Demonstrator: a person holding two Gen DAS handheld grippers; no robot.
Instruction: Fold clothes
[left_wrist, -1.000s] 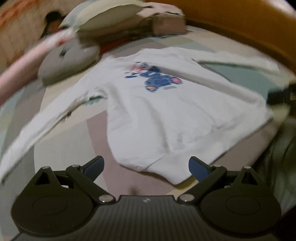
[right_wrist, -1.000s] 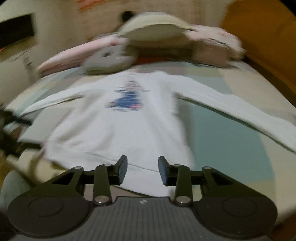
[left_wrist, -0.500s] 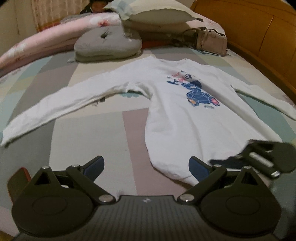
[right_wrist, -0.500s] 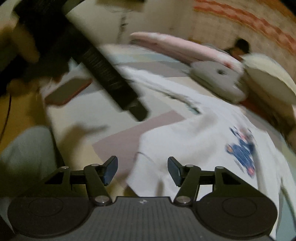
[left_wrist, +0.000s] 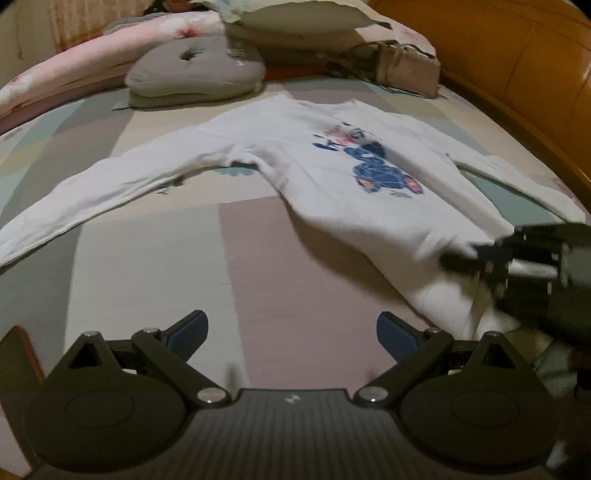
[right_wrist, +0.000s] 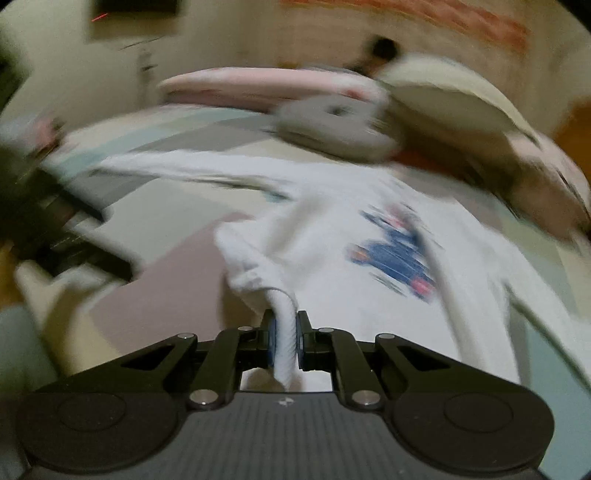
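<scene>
A white long-sleeved sweatshirt (left_wrist: 332, 177) with a blue print lies spread face up on the bed, sleeves out to both sides. My left gripper (left_wrist: 291, 328) hovers open over the bare sheet, short of the sweatshirt's lower left edge, with nothing between its fingers. My right gripper (right_wrist: 284, 325) is closing its jaws on the sweatshirt (right_wrist: 351, 206) at the bottom hem, and a ribbed fold of hem (right_wrist: 284, 343) is pinched between the blue pads and bunched up. In the left wrist view the right gripper (left_wrist: 535, 266) shows blurred at that hem on the right.
A patchwork bed sheet (left_wrist: 147, 258) lies under everything. At the head of the bed are a grey cushion (left_wrist: 195, 70), a pink rolled blanket (left_wrist: 74, 70), a pillow (left_wrist: 295, 22) and a beige bag (left_wrist: 402, 70). A wooden bed frame (left_wrist: 517, 74) runs along the right.
My right gripper swung in onto the sweatshirt's bottom hem and went from open to clamped on it, bunching the fabric. The left gripper shifted slightly and stayed open.
</scene>
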